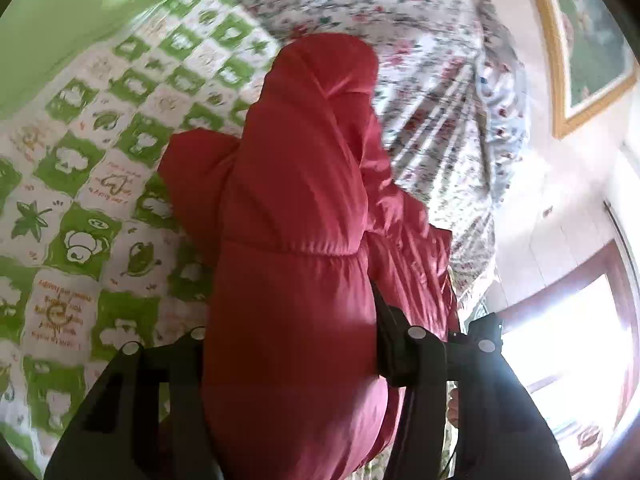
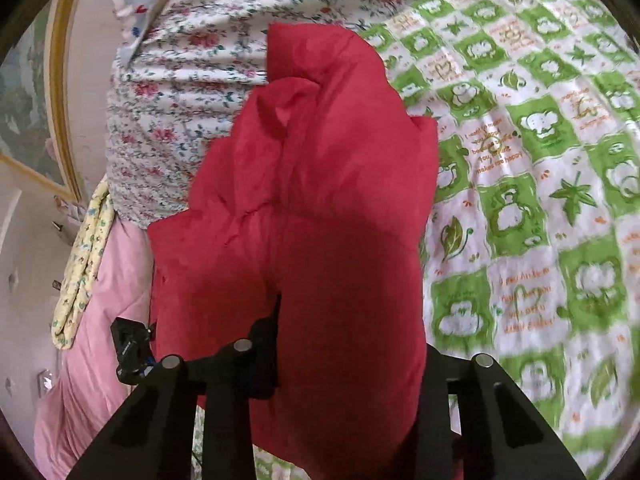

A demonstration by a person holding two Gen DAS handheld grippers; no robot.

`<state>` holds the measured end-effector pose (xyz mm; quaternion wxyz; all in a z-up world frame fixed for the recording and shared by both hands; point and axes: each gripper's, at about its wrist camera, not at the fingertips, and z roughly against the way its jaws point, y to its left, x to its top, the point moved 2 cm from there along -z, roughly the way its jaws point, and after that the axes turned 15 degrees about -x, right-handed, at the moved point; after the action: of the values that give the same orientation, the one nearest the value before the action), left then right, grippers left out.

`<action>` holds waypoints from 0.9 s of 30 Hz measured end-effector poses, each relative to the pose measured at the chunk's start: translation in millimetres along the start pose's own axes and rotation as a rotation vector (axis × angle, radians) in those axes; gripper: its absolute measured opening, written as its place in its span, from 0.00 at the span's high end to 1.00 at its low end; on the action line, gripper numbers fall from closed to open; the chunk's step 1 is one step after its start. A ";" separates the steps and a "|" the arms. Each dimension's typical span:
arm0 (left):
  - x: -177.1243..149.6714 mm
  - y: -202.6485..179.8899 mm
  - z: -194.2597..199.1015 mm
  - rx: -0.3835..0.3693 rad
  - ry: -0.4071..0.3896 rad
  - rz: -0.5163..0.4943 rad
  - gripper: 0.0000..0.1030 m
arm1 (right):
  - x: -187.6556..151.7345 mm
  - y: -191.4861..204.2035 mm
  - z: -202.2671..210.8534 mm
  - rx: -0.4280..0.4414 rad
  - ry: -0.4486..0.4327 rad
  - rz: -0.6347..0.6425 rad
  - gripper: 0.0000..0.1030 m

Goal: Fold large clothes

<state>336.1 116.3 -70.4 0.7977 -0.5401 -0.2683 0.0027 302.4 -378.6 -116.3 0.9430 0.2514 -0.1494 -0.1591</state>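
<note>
Left gripper [image 1: 296, 344] clamps the red jacket [image 1: 296, 200]; right gripper [image 2: 344, 344] grips it too; jacket bunched over the green checked sheet [image 2: 540, 160], floral quilt [image 2: 180, 100] far.

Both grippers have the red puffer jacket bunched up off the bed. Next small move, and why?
Probably lower it onto the green checked bedspread and draw the grippers apart to spread it. The red jacket hangs bunched between the left gripper and right gripper, each closed on its padded fabric, so no flat panel is laid out to fold yet. The floral quilt crowds the far side.
</note>
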 end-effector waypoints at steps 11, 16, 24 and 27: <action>-56.3 -46.6 31.1 -0.059 0.043 -0.053 0.54 | -73.9 -4.5 78.4 0.010 -0.021 0.008 0.67; -84.6 -53.0 41.1 -0.073 0.044 -0.049 0.54 | -100.2 -9.7 97.7 0.000 -0.031 -0.008 0.67; -111.4 -39.8 50.7 -0.068 0.056 0.000 0.54 | -116.9 -21.3 104.3 0.009 -0.034 -0.048 0.67; -116.0 -27.3 49.7 -0.053 0.051 0.027 0.54 | -117.9 -30.4 97.2 0.012 -0.030 -0.076 0.65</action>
<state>207.6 113.5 -82.7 0.7895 -0.5646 -0.2406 -0.0077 153.7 -400.9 -75.4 0.9324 0.2601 -0.1548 -0.1975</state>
